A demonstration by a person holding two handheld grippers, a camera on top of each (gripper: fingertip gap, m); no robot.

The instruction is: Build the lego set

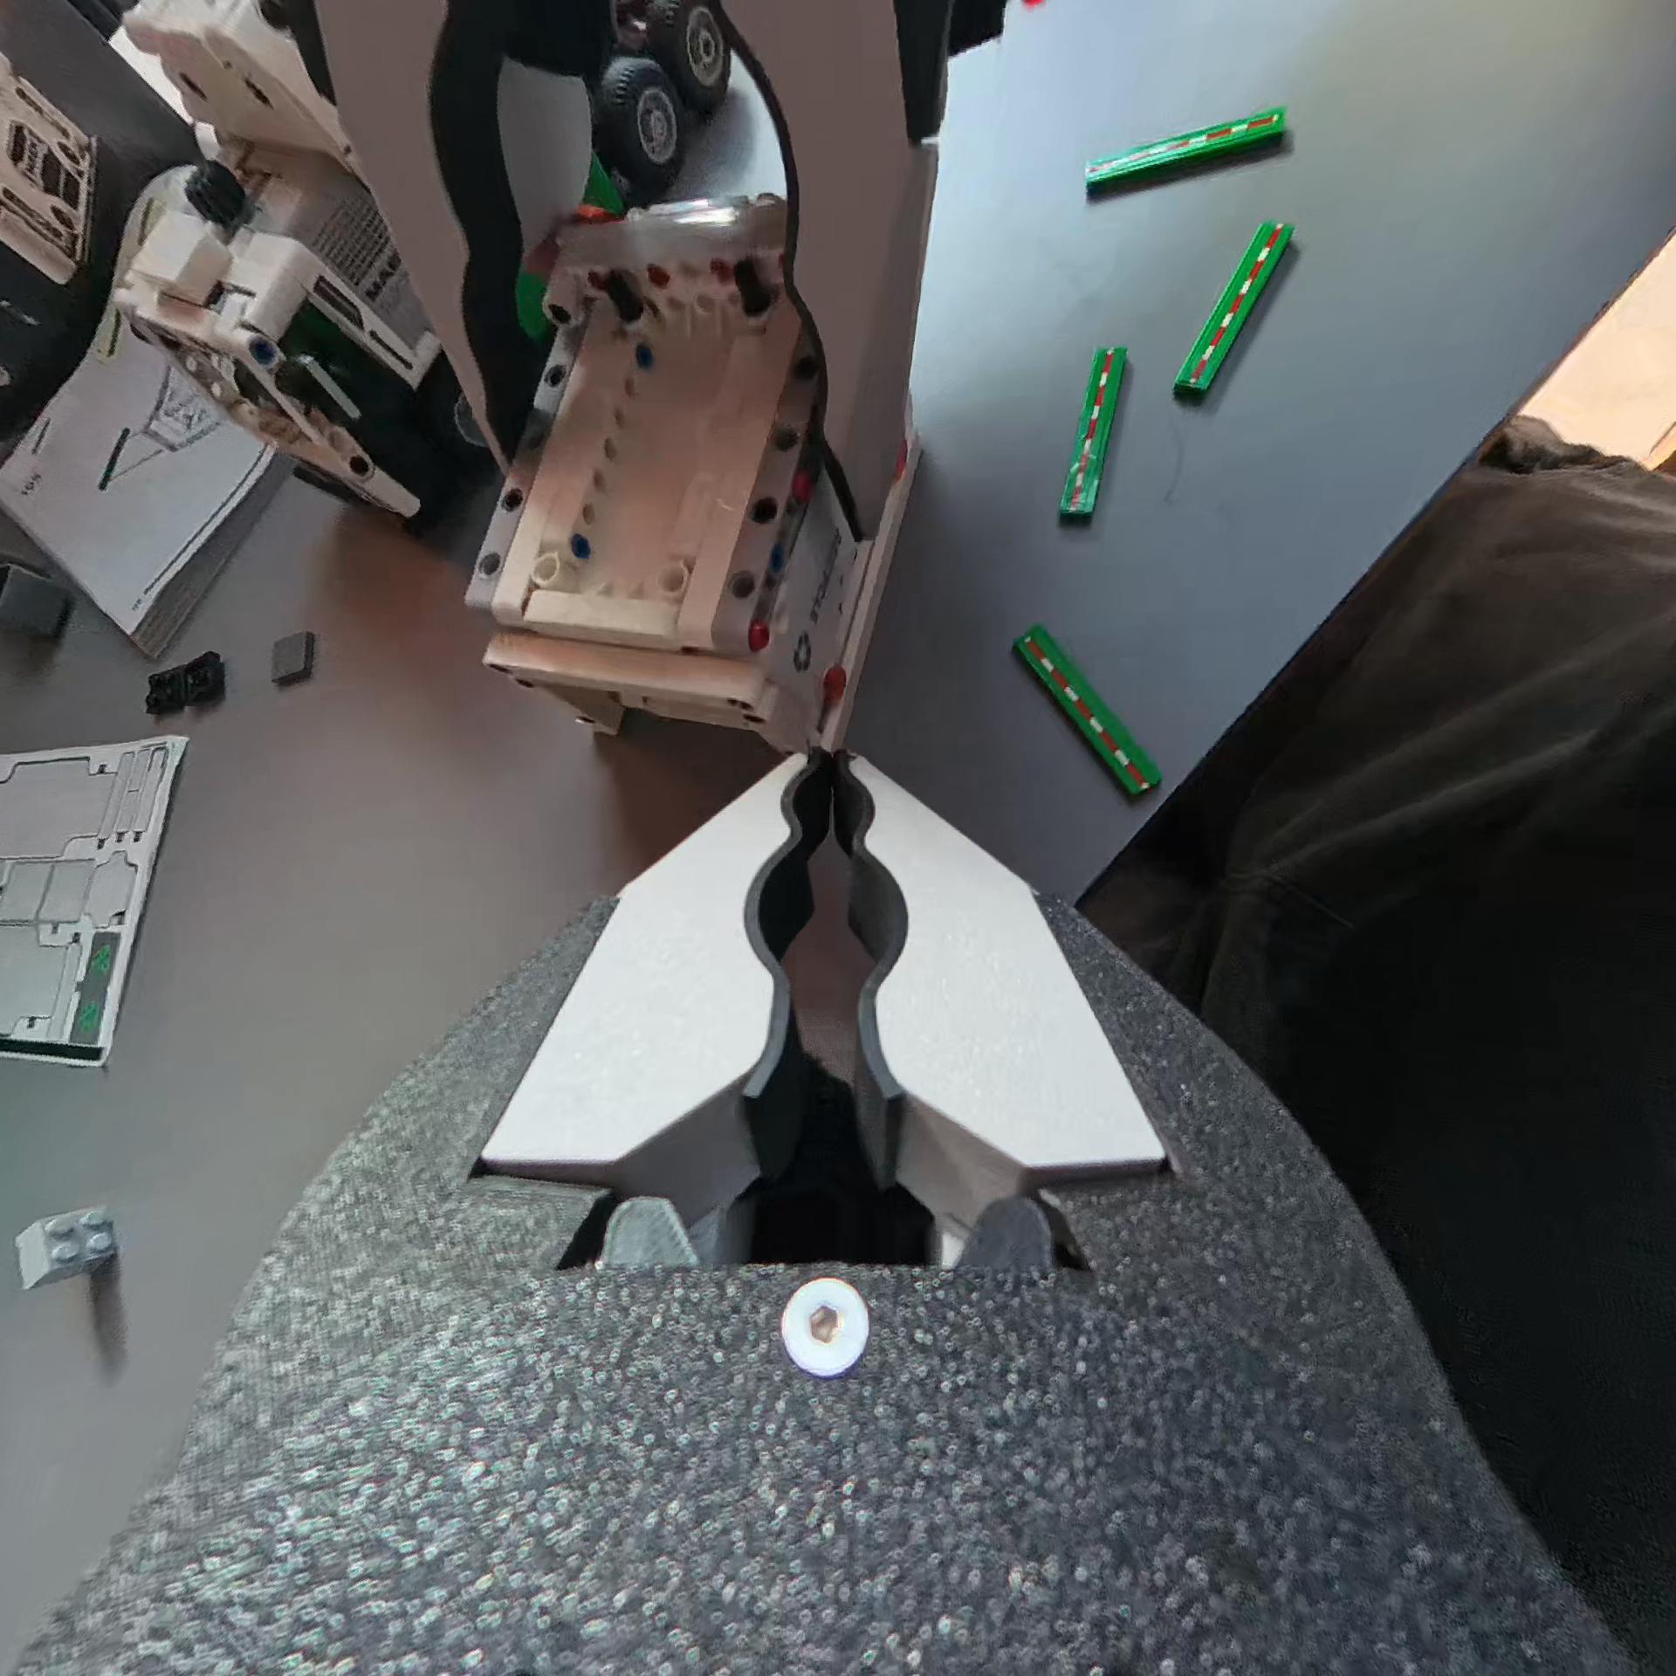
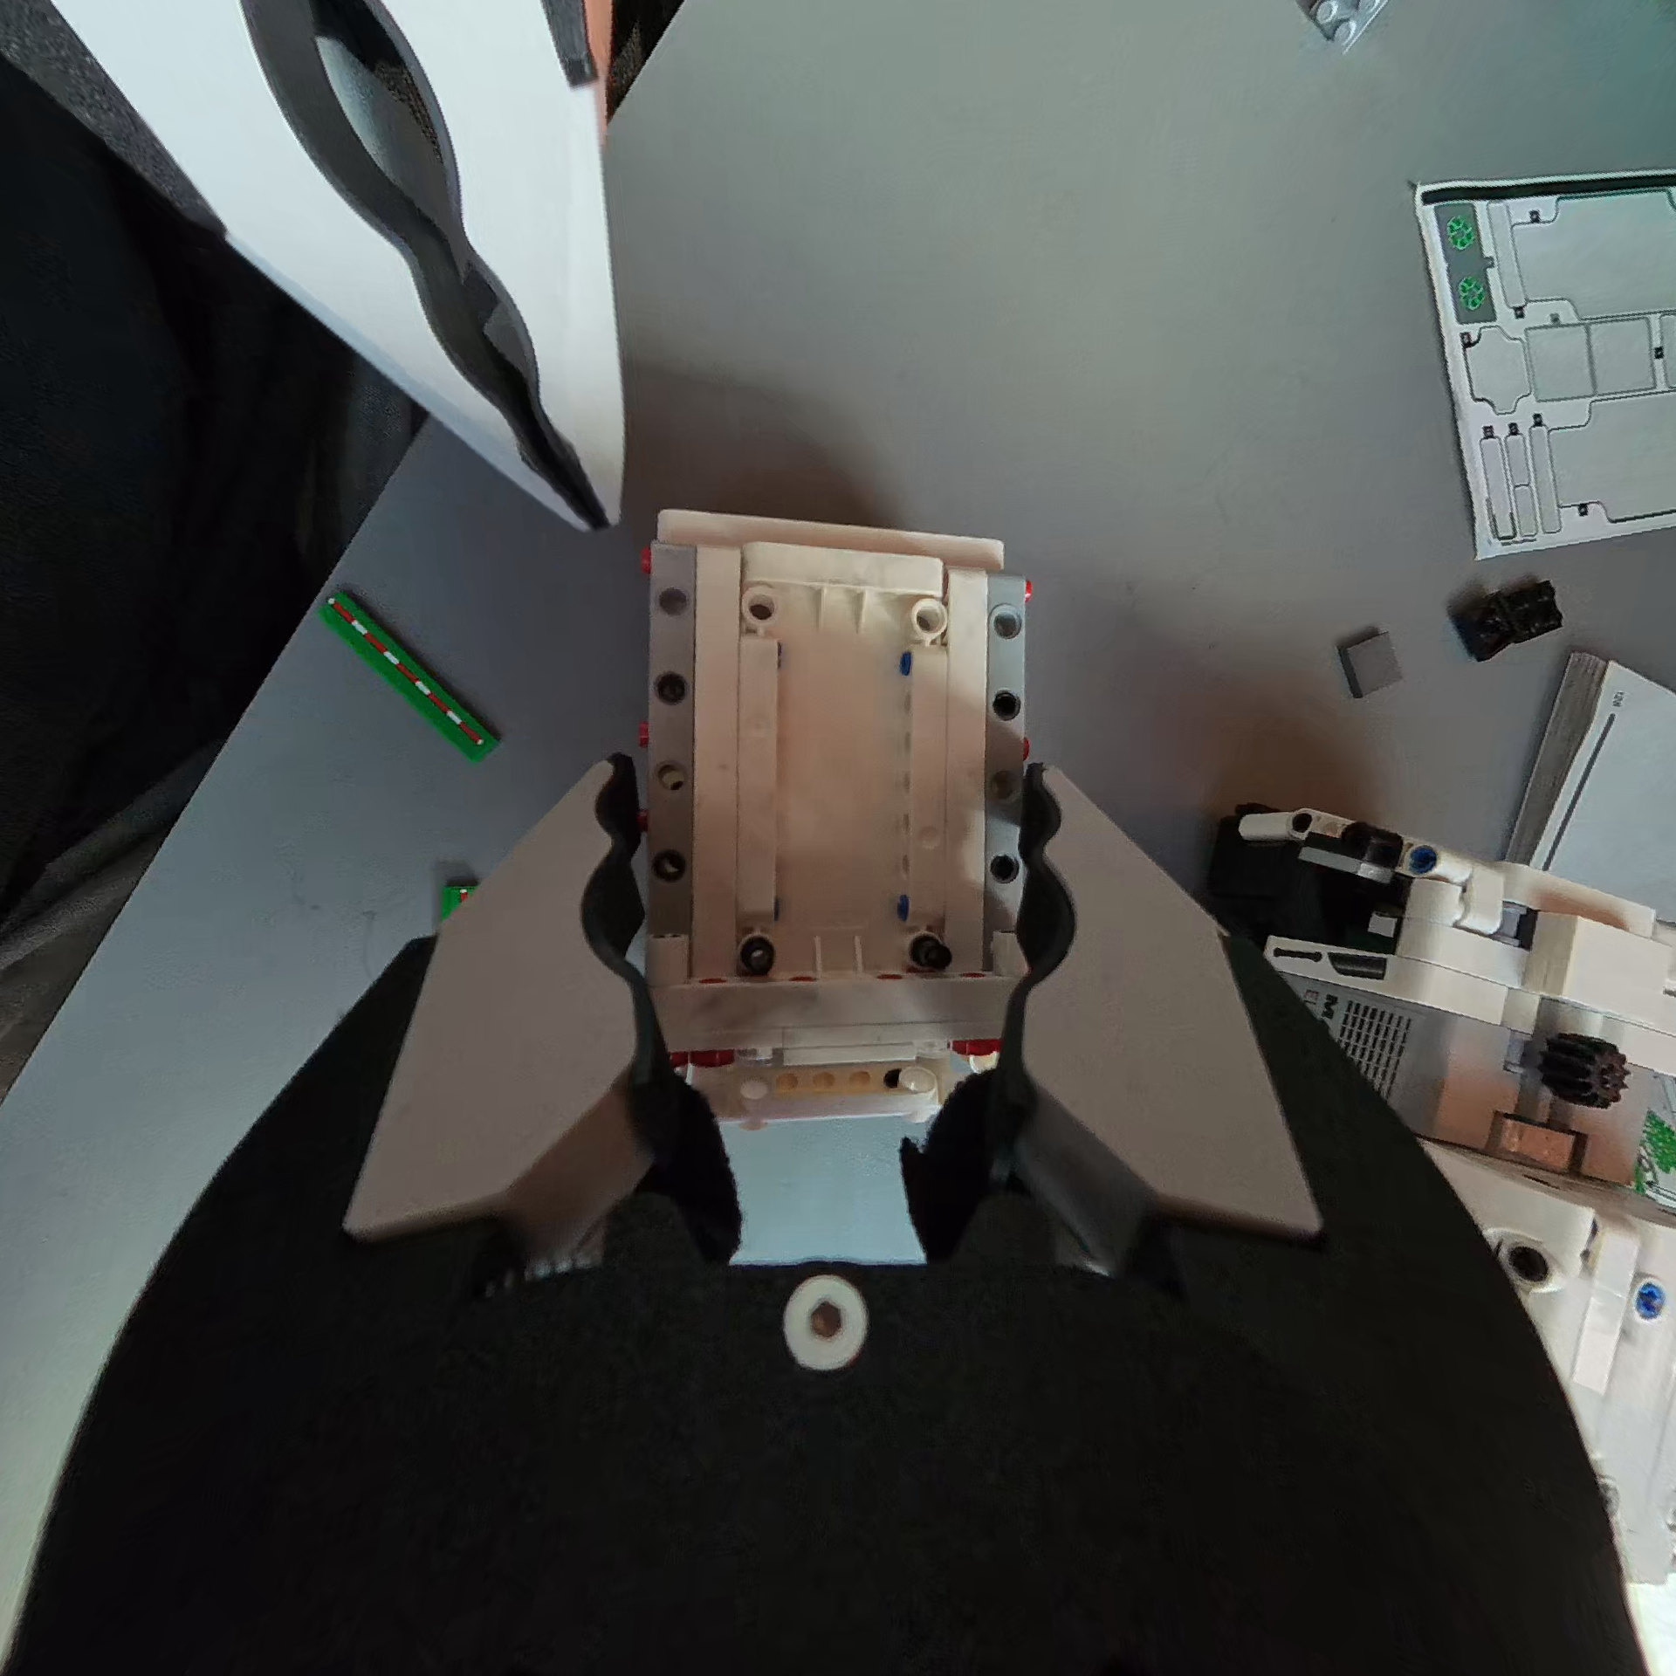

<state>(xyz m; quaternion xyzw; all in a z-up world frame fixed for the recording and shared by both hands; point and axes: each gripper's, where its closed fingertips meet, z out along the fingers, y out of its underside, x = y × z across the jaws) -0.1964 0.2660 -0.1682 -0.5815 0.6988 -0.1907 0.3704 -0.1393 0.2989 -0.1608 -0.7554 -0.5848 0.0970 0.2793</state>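
Note:
The white lego box body (image 2: 843, 771), open-topped with grey pin-hole beams along its sides, stands on the grey table (image 2: 1088, 272). My right gripper (image 2: 827, 778) is shut on it, one finger pressed on each long side. In the left wrist view the same box (image 1: 653, 472) sits between the right gripper's fingers (image 1: 871, 317), which come in from above. My left gripper (image 1: 830, 762) is shut and empty, its tips right at the box's near corner. It also shows in the right wrist view (image 2: 594, 512) at the upper left.
Several green striped tiles (image 1: 1093, 435) lie to the right of the box, one (image 2: 408, 676) near the table edge. The white truck cab (image 2: 1451, 998), booklet (image 1: 136, 508), sticker sheet (image 2: 1560, 363), black piece (image 1: 184, 680), grey tile (image 1: 293, 657) and grey brick (image 1: 68, 1247) lie around. A person's dark clothing (image 1: 1451, 816) borders the table. Across from one pair of fingers to the other is roughly 8 cm.

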